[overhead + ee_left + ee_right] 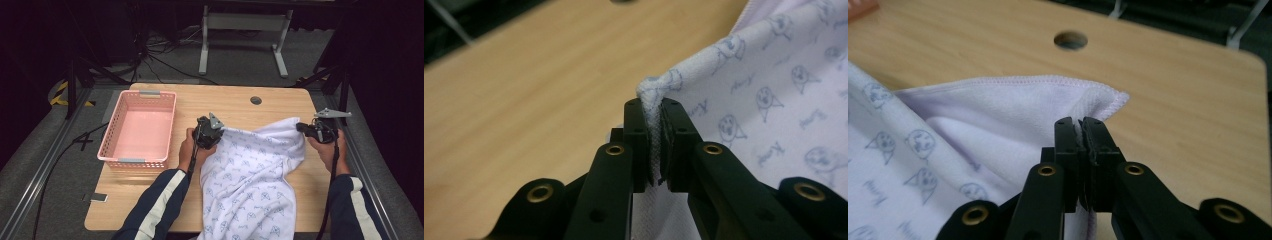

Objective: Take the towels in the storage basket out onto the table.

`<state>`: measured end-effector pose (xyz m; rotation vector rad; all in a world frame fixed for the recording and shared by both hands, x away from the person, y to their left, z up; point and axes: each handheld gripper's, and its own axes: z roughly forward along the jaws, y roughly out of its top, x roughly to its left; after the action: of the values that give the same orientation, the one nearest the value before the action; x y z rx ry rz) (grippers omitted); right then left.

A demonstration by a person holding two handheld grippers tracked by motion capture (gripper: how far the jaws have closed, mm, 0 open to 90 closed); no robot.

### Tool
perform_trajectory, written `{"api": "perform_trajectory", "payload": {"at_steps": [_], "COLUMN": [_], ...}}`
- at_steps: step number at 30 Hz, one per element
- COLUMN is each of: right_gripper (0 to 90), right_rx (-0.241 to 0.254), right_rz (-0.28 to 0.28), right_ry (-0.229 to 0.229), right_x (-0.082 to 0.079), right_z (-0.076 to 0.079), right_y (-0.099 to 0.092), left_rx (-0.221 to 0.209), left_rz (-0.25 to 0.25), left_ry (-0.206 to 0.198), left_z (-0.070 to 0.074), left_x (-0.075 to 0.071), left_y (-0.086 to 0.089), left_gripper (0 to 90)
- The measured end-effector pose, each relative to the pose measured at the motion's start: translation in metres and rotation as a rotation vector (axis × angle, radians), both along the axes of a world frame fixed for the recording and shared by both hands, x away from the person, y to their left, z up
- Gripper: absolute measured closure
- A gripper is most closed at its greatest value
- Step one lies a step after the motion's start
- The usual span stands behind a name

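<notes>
High view: both grippers pinching a printed towel over a wooden table [150,200].

Biggest thing on the table is the white towel [250,175] with little blue prints, draped from mid-table toward the near edge, far edge lifted. Pink plastic basket [137,127] sits well off to its left. Left gripper [653,107] is clamped tight on one bunched corner, right gripper [1079,122] clamped on the hemmed corner opposite.

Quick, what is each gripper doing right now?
Left gripper: shut on a corner of the cloth.
Right gripper: shut on another corner of it.
</notes>
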<state>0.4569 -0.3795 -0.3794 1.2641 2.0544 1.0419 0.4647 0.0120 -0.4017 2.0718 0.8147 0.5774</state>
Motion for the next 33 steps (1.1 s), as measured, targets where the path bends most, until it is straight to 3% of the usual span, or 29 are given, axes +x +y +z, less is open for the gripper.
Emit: {"api": "perform_trajectory", "payload": {"at_steps": [2, 3, 4, 5, 7, 8, 10, 13, 14, 15, 17, 19, 22, 23, 25, 26, 28, 31, 33], "right_gripper": [86.0, 85.9, 85.9, 85.9, 85.9, 85.9, 85.9, 85.7, 85.7, 85.2, 84.1, 82.6, 82.1, 81.8, 78.8, 78.2, 78.8, 78.2, 78.5], "right_rx": [0.007, 0.007, 0.029, 0.034, 0.035, 0.017, -0.001, -0.026, -0.036, -0.034, -0.068, -0.067, -0.087, -0.094, -0.122, -0.125, -0.125, -0.112, -0.12], "right_rz": [0.01, 0.005, 0.007, 0.017, 0.013, 0.015, 0.01, -0.015, -0.02, -0.015, -0.002, 0.008, 0.023, 0.026, 0.026, 0.024, 0.025, 0.015, 0.011], "right_ry": [-0.057, -0.071, -0.086, -0.087, -0.08, -0.074, -0.044, 0.051, 0.071, 0.117, 0.166, 0.2, 0.214, 0.219, 0.213, 0.203, 0.184, 0.167, 0.153], "right_x": [-0.003, -0.004, -0.006, -0.008, -0.012, -0.014, -0.017, -0.025, -0.027, -0.03, -0.036, -0.042, -0.051, -0.053, -0.057, -0.057, -0.058, -0.057, -0.055], "right_z": [0.01, 0.013, 0.015, 0.015, 0.01, 0.007, 0.0, -0.02, -0.025, -0.035, -0.044, -0.049, -0.051, -0.052, -0.052, -0.051, -0.048, -0.045, -0.043], "right_y": [-0.001, -0.002, -0.002, -0.003, -0.004, -0.006, -0.01, -0.021, -0.023, -0.027, -0.028, -0.029, -0.028, -0.028, -0.028, -0.029, -0.03, -0.031, -0.03], "left_rx": [-0.01, -0.042, -0.054, -0.034, 0.01, 0.021, 0.104, 0.151, 0.195, 0.211, 0.235, 0.236, 0.184, 0.164, 0.129, 0.084, 0.037, 0.023, 0.006], "left_rz": [0.045, 0.055, 0.058, 0.066, 0.023, 0.004, -0.063, -0.175, -0.236, -0.262, -0.323, -0.356, -0.364, -0.351, -0.306, -0.269, -0.217, -0.175, -0.129], "left_ry": [-0.04, -0.055, -0.049, -0.044, -0.005, -0.007, 0.001, 0.053, 0.08, 0.078, 0.144, 0.186, 0.218, 0.211, 0.203, 0.203, 0.185, 0.151, 0.177], "left_z": [0.011, 0.015, 0.016, 0.015, 0.005, 0.0, -0.01, -0.027, -0.033, -0.037, -0.047, -0.051, -0.049, -0.048, -0.042, -0.04, -0.033, -0.026, -0.026], "left_x": [0.001, 0.003, 0.003, 0.003, -0.002, -0.005, -0.019, -0.044, -0.057, -0.064, -0.081, -0.089, -0.094, -0.094, -0.091, -0.089, -0.081, -0.07, -0.054], "left_y": [0.005, 0.008, 0.008, 0.009, 0.006, 0.004, -0.001, -0.004, -0.005, -0.006, -0.007, -0.005, 0.002, 0.005, 0.011, 0.014, 0.019, 0.019, 0.015], "left_gripper": [83.3, 83.2, 83.1, 82.8, 82.6, 82.6, 82.8, 82.8, 82.6, 81.8, 77.9, 73.7, 68.0, 64.0, 53.7, 49.9, 43.0, 36.9, 36.3]}}
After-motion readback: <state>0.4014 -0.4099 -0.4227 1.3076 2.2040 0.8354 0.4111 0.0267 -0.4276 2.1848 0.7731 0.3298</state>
